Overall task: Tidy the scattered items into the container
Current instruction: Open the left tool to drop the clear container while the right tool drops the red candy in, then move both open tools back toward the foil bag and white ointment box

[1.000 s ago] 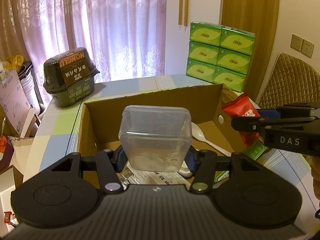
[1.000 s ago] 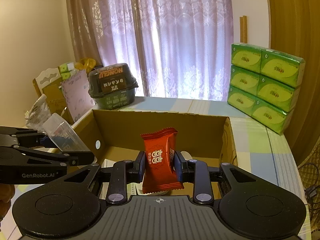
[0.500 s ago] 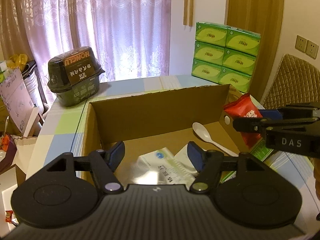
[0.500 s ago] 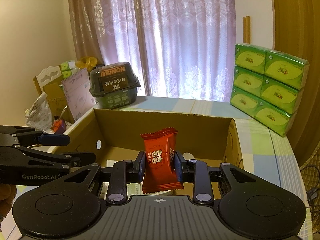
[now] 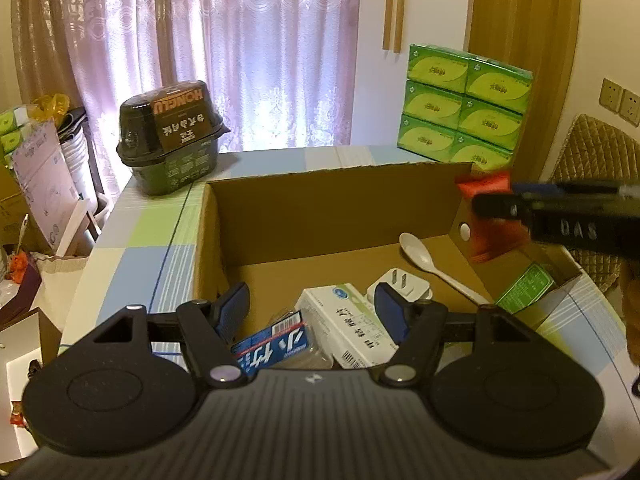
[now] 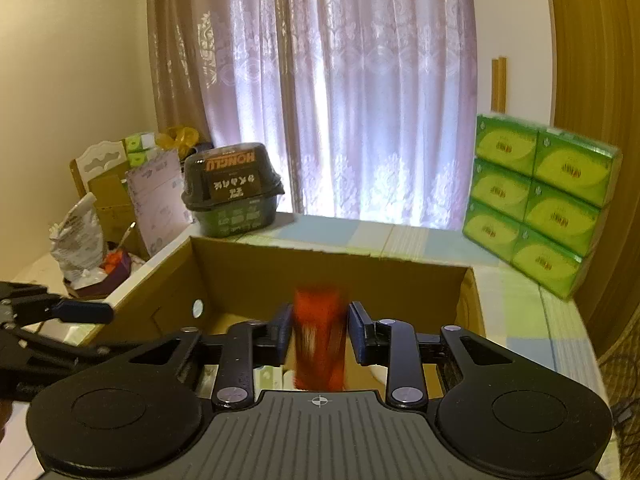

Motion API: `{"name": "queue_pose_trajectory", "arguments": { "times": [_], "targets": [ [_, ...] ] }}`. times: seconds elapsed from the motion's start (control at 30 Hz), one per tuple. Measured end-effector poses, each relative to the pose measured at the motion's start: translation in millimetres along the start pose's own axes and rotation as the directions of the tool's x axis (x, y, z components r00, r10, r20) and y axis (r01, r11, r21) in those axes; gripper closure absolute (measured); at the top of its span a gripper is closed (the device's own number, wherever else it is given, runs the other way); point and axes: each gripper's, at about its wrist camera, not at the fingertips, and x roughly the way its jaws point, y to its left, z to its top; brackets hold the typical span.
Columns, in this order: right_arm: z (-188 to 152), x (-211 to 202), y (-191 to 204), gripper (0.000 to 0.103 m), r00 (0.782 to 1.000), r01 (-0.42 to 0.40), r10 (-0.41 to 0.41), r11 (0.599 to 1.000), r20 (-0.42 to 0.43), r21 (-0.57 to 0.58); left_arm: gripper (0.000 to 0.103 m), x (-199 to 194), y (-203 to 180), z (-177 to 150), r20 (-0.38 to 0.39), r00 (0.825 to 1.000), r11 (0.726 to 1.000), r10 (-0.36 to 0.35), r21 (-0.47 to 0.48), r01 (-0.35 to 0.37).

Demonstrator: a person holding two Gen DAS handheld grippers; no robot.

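- Clear plastic tub gone from the left gripper within the last second; jaws now wide apart and empty above the cardboard box; tub itself not made out among the contents
- Red snack packet blurred between the right gripper jaws, which look slightly parted, where half a second ago it sat sharp and pinched; probably slipping free into the box
- Already lying inside: white spoon, white plug, white medicine carton, blue packet
- Leaves one more item stowed and another about to follow
- Checked blue-and-green worktop carrying a dark noodle bowl and stacked green tissue packs; lilac lace curtains behind, clutter at left
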Motion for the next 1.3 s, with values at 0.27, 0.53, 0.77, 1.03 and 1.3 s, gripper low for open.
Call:
{"name": "queue_pose_trajectory", "arguments": {
  "times": [0.27, 0.53, 0.77, 1.03, 1.3],
  "targets": [
    [0, -16, -4, 0.015, 0.999, 0.003, -0.003, 1.000, 0.043, 0.002, 0.039, -10, 3, -8, 0.007, 1.000, 1.000, 0.002, -0.015, -0.002],
    [-31, -48, -9, 0.015, 1.000, 0.019, -0.019, 1.000, 0.004, 0.020, 0.039, -25, -1, -20, 0.003, 1.000, 1.000, -0.006, -0.023, 0.006],
    [-71, -84, -6, 0.015, 0.998, 0.038, -0.037, 0.999, -0.045, 0.038, 0.036, -44, -10, -40, -0.008, 1.000, 0.999, -0.021, -0.029, 0.021],
    [-127, -115, -5, 0.015, 0.987, 0.049, -0.043, 0.998, -0.153, 0.037, 0.026, -76, -26, -94, -0.066, 0.996, 0.997, -0.056, -0.053, 0.053],
    [-179, -142, -11, 0.015, 0.967, 0.078, -0.077, 0.997, -0.242, -0.008, 0.022, -98, -49, -159, -0.162, 0.979, 0.989, -0.122, -0.097, 0.107]
  ]
}}
